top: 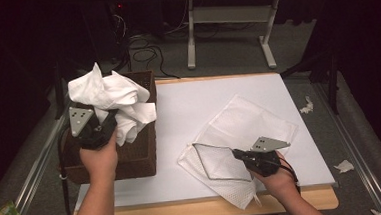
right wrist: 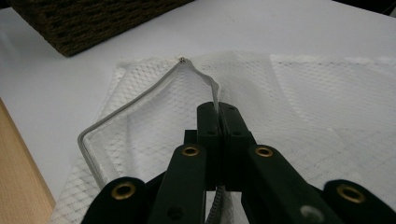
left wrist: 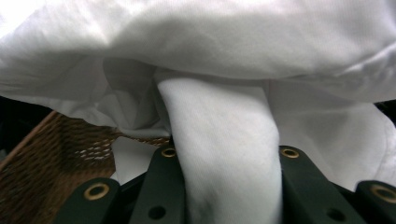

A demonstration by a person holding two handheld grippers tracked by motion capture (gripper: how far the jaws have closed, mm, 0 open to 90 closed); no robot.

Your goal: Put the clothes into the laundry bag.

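Crumpled white cotton cloth (top: 110, 100), hanging clamped in the left gripper (top: 101, 127) above the brown wicker basket (top: 141, 155), is lying well left of the white mesh zip bag (top: 245, 134), whose open rim the right gripper (top: 237, 154) is pinching shut-jawed.

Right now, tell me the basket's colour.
Dark brown woven wicker basket; the weave shows best in the left gripper view.

Black left claw (top: 110, 121), brass rivets, grey triangular plates, bare forearms
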